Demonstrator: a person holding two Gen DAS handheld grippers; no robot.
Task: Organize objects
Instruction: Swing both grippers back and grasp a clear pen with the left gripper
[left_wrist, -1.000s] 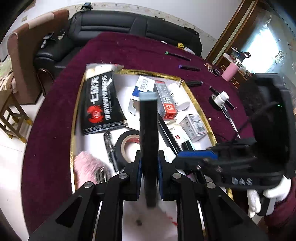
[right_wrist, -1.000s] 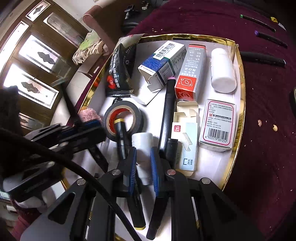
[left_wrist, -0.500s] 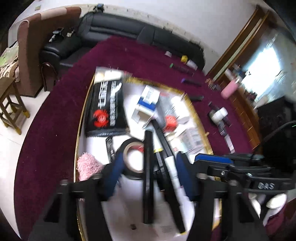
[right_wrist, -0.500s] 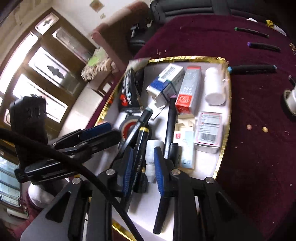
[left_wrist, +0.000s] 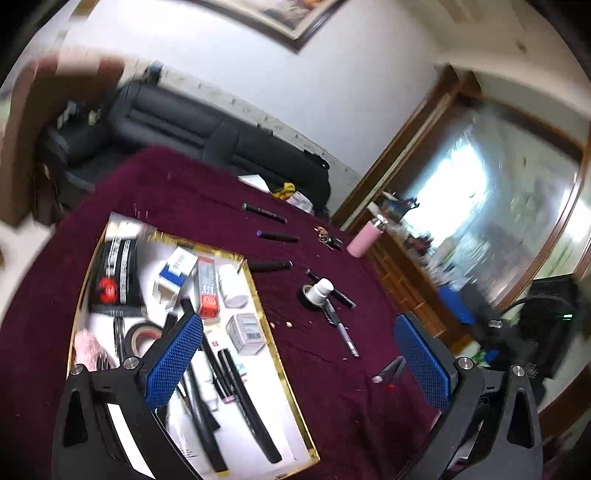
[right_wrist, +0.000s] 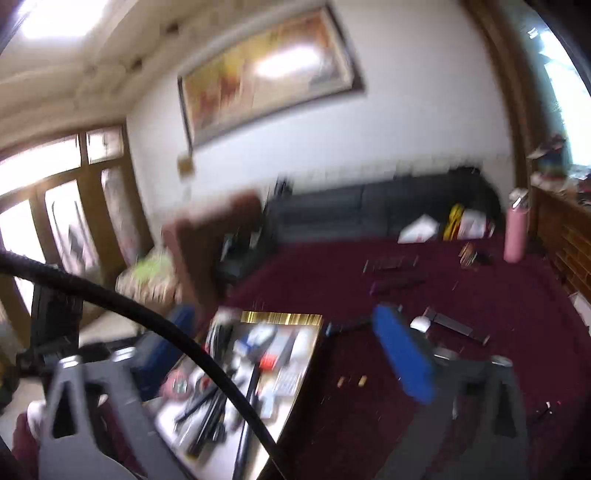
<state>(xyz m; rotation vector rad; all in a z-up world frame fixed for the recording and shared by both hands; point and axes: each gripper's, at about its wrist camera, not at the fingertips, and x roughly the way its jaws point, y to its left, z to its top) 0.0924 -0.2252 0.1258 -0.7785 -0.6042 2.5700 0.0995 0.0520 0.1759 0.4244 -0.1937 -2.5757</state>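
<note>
A gold-rimmed white tray (left_wrist: 271, 354) lies on the maroon tablecloth (left_wrist: 207, 199) and holds boxes, a black packet, a tape roll (left_wrist: 142, 334), a white bottle and several black pens (left_wrist: 247, 402). My left gripper (left_wrist: 295, 362) is wide open and empty, raised above the tray's right edge. My right gripper (right_wrist: 280, 354) is also wide open and empty, lifted high; its view is blurred and shows the tray (right_wrist: 306, 365) below. Loose markers (left_wrist: 277, 236), a white bottle on a tape ring (left_wrist: 319, 290) and a pen (left_wrist: 341, 326) lie on the cloth right of the tray.
A pink bottle (left_wrist: 364, 242) and keys (left_wrist: 328, 238) sit at the table's far right. A black sofa (left_wrist: 207, 136) stands behind the table and a brown chair (right_wrist: 214, 243) at the left. Small pliers (left_wrist: 389, 371) lie near the front right. A black cable (right_wrist: 147, 325) crosses the right wrist view.
Both grippers opened wide, dropped their pens into the tray, and lifted up and back. The cameras tilted upward toward the room; the black pen now lies in the tray.
</note>
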